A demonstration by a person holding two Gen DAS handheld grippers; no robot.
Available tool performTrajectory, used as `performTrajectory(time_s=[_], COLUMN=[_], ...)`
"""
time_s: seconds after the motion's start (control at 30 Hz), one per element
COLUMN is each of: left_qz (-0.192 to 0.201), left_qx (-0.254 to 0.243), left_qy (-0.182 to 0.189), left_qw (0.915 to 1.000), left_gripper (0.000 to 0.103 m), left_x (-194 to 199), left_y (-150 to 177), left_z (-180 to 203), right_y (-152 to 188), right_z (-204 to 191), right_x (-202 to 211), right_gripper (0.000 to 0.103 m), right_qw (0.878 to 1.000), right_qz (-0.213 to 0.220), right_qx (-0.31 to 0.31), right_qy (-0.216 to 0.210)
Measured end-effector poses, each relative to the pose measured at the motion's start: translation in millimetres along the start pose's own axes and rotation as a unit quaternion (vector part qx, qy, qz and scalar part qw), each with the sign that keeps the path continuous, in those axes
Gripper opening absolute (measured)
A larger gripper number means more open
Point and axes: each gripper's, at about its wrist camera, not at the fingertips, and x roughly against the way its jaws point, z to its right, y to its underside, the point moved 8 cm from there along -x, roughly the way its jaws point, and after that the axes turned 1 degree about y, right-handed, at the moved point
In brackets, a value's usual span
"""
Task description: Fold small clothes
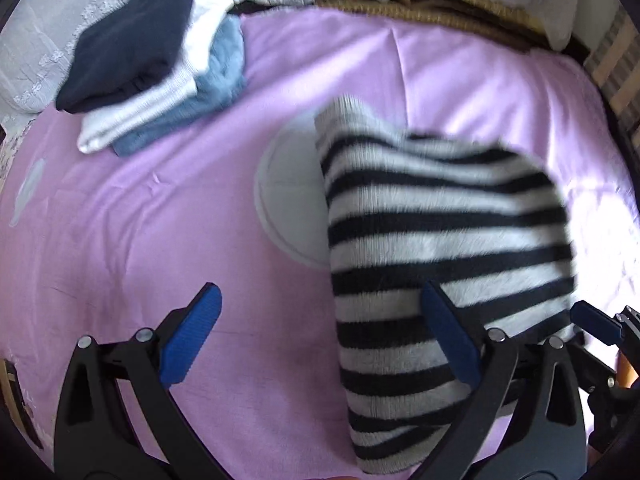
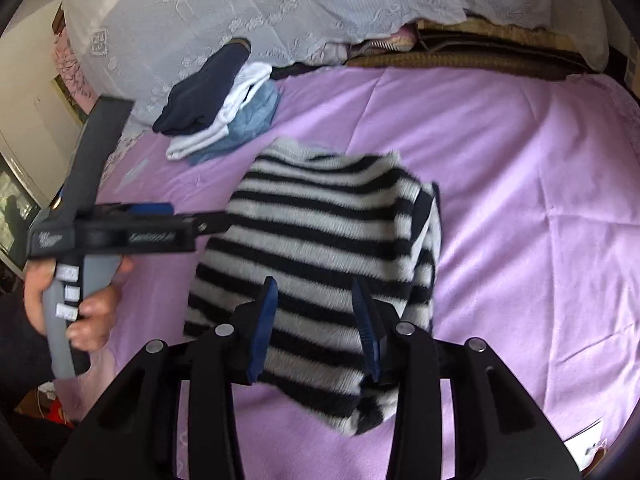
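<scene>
A black-and-white striped sweater [image 1: 440, 220] [image 2: 320, 248] lies folded on the pink bed sheet [image 1: 140, 240] [image 2: 520, 200]. My left gripper [image 1: 322, 332] stands wide open at the sweater's left edge. One of its blue fingers [image 1: 452, 332] is over the knit and the other is over bare sheet. In the right wrist view a hand [image 2: 88, 312] holds that left gripper [image 2: 184, 220] beside the sweater. My right gripper [image 2: 314, 328] hovers over the sweater's near part, jaws partly apart, pads not pressing the cloth. One of its blue fingers [image 1: 596, 324] shows at the sweater's right edge.
A stack of folded clothes [image 1: 152, 68] [image 2: 220, 108], navy over white over light blue, sits at the far left of the sheet. A white lace cover [image 2: 260, 12] and woven blankets [image 1: 440, 12] line the back. A grey round patch [image 1: 288, 200] marks the sheet.
</scene>
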Motion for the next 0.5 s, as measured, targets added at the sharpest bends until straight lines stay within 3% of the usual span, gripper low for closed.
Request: performTrajectory(time_s=[0.07,0.3,0.5], left_qz=[0.01,0.001,-0.002], left_qx=[0.002,0.024,0.004], left_qy=[0.004,0.028,0.074], left_qw=[0.9999,0.9993,0.9972], left_gripper=[0.101,0.099,0.099], left_x=[-4,21,53], left_y=[5,11,62], left_z=[0,-8,7], right_y=[17,9,25], right_z=[12,14,22], right_x=[-16,5,44], right_gripper=[0.042,0.043,0.045], right_qw=[0.999,0.999,0.999], right_qz=[-0.025,-0.004,0.016], right_qx=[-0.024,-0.034,-0.049], right_qy=[0.001,-0.004,0.0])
